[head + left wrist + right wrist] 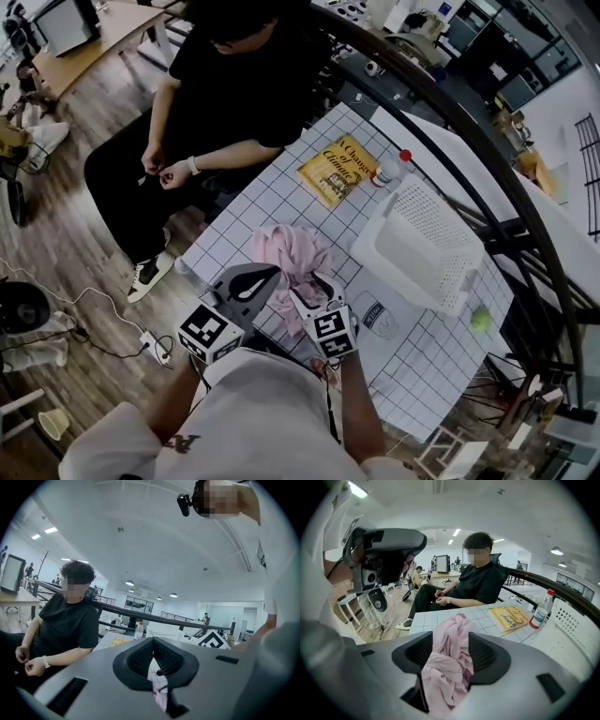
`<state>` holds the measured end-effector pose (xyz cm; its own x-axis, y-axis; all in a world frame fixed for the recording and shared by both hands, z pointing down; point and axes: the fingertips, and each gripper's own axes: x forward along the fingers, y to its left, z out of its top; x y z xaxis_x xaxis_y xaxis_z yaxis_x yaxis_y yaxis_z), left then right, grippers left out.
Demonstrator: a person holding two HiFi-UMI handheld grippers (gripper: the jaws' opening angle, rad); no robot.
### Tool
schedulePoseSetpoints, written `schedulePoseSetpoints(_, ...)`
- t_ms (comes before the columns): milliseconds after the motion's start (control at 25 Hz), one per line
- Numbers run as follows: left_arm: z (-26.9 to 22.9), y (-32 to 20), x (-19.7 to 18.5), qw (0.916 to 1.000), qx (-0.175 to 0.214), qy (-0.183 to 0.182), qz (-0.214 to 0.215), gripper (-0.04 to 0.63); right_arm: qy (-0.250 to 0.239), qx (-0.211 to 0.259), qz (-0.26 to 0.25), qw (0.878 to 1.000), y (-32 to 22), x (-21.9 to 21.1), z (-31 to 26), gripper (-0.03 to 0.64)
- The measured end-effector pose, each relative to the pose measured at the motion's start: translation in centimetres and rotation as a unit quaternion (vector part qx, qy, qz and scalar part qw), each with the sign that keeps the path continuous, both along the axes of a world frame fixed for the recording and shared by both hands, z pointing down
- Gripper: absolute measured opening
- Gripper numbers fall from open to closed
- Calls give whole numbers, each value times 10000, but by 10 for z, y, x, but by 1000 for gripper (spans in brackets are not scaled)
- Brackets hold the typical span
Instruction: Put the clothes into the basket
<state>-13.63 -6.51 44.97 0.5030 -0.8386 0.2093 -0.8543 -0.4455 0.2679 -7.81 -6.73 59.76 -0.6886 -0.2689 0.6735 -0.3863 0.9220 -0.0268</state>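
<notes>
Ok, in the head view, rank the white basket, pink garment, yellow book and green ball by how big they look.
1. white basket
2. pink garment and yellow book: about alike, so I won't rank one over the other
3. green ball

Cannot see the near end of the crumpled pink cloth garment (292,253) from the head view: buried under the right tongs (311,289) and their marker cube (333,335). Lost again in the right gripper view, where the lower folds sink below the grey tong body. Through the left tongs (153,641), only a sliver of pink cloth, too little to tell whether caught or merely lying beneath. Cut off by the right gripper view's edge: the white perforated plastic basket (576,634). Too small to read: the label on the clear plastic bottle with red cap (391,170) and the small dark printed figure (375,314) on the white gridded surface (281,192).
</notes>
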Motion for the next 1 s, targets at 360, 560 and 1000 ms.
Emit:
schedulePoseSetpoints(360,8,12,-3,9986,-128,21,-513,5,798,-472,-867,9919,27,1,55,395)
schedulePoseSetpoints(560,11,17,-5,9977,-206,-26,-647,5,1026,-597,-1049,9874,31,-3,87,471)
schedulePoseSetpoints(1000,13,23,-7,9967,-291,-69,-749,5,773,-757,-996,9891,31,-18,108,474)
